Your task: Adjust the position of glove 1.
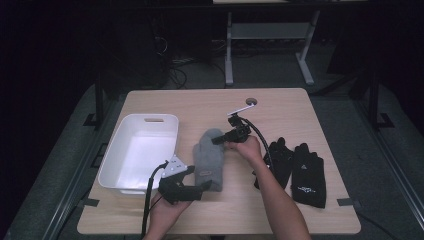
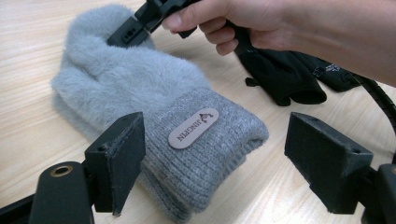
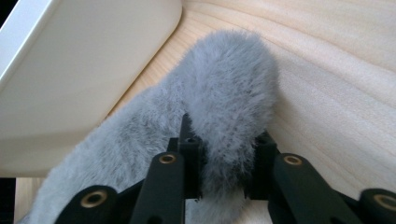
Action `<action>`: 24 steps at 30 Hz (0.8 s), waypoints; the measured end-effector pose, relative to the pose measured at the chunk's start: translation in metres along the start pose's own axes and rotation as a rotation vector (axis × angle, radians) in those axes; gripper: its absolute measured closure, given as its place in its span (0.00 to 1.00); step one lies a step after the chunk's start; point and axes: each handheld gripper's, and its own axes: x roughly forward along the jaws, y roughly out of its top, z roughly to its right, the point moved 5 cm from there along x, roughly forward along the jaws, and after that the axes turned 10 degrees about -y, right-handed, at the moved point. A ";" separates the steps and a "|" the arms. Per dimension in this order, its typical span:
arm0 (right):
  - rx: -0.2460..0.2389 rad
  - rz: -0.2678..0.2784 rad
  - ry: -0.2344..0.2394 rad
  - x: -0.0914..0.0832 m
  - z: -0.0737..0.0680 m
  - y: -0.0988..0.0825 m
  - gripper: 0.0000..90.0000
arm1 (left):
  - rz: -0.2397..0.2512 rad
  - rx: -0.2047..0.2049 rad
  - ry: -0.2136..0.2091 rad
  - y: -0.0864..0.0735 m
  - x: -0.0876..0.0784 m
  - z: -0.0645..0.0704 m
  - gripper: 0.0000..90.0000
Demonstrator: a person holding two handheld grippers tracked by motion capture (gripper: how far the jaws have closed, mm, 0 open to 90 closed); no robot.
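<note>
The tub [image 1: 137, 150] is sitting at the left of the high view on the table [image 1: 280, 107]. Just right of it, at centre, the mitten [image 1: 209, 159] is lying flat. Right of that, the two gloves [image 1: 300, 170] are lying side by side. The right gripper [image 1: 220, 140] is resting on the mitten's upper end; the left gripper [image 1: 192, 177] is sitting at its lower left edge, below the tub.

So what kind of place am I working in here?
Likely a lab or workshop test bench, not a home: a bare wooden table with a cable hole, tangled cables on the floor behind it, and another desk's metal legs in a dark room.
</note>
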 end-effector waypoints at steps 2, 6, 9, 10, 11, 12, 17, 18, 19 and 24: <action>-0.018 0.012 0.004 -0.007 -0.002 0.000 0.83 | -0.001 0.002 -0.002 0.000 0.000 0.000 0.23; -0.054 0.028 -0.013 -0.025 -0.003 -0.003 0.84 | 0.000 -0.008 -0.014 0.002 0.001 0.002 0.22; -0.071 0.051 -0.020 -0.043 -0.004 -0.007 0.84 | 0.000 -0.028 -0.036 0.003 0.004 0.004 0.22; -0.080 0.055 -0.021 -0.047 -0.004 -0.008 0.84 | -0.002 -0.034 -0.036 0.004 0.005 0.004 0.23; -0.102 0.060 -0.031 -0.052 -0.004 -0.009 0.84 | -0.004 -0.038 -0.038 0.005 0.006 0.004 0.23; -0.108 0.065 -0.038 -0.058 -0.004 -0.011 0.84 | -0.007 -0.051 -0.049 0.006 0.007 0.003 0.22; -0.121 0.088 -0.072 -0.080 0.004 -0.020 0.85 | -0.037 -0.088 -0.049 0.012 0.013 -0.003 0.23; -0.117 0.095 -0.073 -0.081 0.006 -0.022 0.85 | -0.037 -0.088 -0.049 0.012 0.013 -0.003 0.23; -0.116 0.098 -0.078 -0.082 0.008 -0.024 0.85 | -0.047 -0.123 -0.057 0.013 0.017 -0.005 0.23; -0.115 0.109 -0.086 -0.079 0.014 -0.033 0.85 | -0.101 -0.205 -0.093 0.011 0.030 -0.012 0.23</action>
